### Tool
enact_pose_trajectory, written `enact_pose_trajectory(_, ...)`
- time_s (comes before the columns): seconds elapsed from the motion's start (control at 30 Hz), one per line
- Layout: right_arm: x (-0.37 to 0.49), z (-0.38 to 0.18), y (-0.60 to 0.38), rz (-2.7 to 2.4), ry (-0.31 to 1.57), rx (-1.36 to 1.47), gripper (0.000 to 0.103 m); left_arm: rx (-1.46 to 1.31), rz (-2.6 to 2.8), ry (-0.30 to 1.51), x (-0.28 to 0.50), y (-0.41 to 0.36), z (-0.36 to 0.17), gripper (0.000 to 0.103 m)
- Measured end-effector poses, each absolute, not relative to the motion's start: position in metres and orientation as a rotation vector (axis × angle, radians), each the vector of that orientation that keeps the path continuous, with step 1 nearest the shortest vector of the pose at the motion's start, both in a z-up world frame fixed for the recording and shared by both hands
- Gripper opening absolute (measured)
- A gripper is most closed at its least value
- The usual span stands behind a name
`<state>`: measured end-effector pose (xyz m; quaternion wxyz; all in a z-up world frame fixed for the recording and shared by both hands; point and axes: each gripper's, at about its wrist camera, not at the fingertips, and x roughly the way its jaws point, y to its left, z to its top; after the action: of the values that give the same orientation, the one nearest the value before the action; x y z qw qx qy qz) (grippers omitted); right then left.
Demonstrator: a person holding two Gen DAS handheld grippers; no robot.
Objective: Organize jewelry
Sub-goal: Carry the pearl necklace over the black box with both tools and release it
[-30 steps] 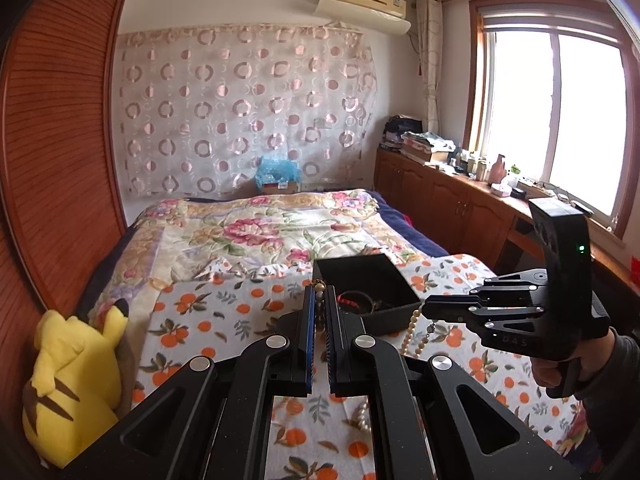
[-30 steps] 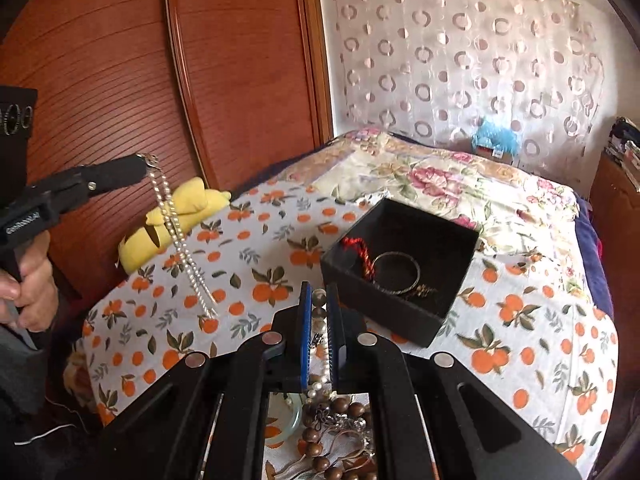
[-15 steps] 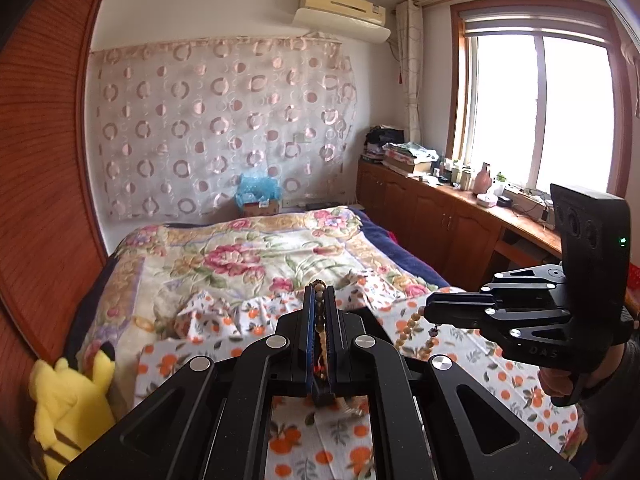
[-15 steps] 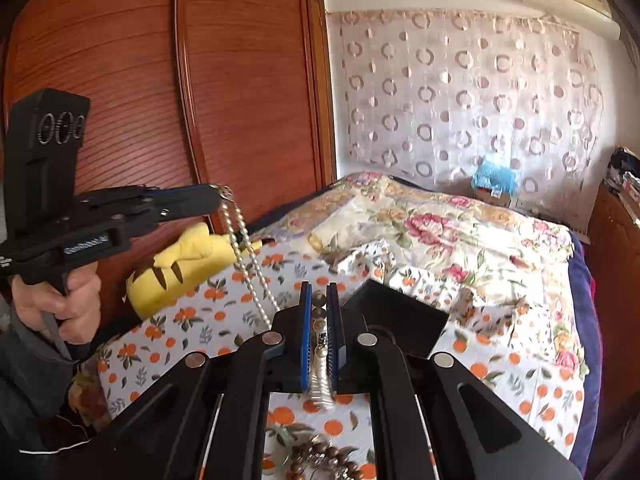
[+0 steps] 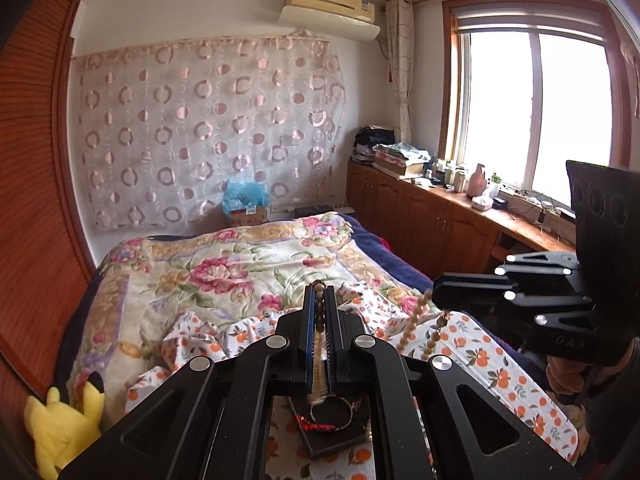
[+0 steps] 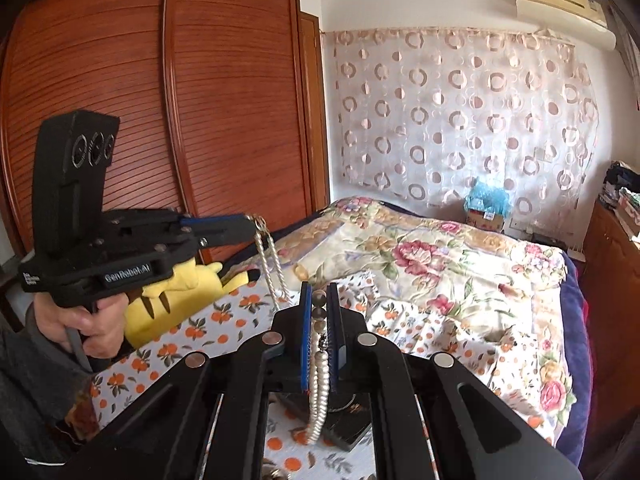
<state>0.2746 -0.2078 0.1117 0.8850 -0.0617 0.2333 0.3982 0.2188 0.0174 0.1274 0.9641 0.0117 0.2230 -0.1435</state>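
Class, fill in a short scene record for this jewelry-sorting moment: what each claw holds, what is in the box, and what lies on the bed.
left claw: shut on a pearl strand that hangs from its tip
right claw: shut on a beaded strand that dangles below
same strand in both: cannot tell
black box: below the claws, holds a red bracelet
bed cover: orange-print cloth
bed edge: yellow plush toy

Black left tool, blue pads, silver screws, "GenRobot.AI" lettering; dark grey sleeve.
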Motion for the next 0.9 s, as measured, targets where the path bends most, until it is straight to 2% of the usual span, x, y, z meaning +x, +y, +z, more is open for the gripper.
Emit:
enact_pose_trajectory(0.27, 0.305, 0.1, -0.212, 0.809, 0.501, -0.119, 0.008, 0.026, -0.306, 0.519, 0.251, 0.011, 0.1, 0.004)
enact_pose_trajectory(0.9, 0.354, 0.011, -0.202, 0.756, 0.681, -0.121, 0.008, 0.006, -0.286, 0.693, 0.279, 0.007, 0.021, 0.004)
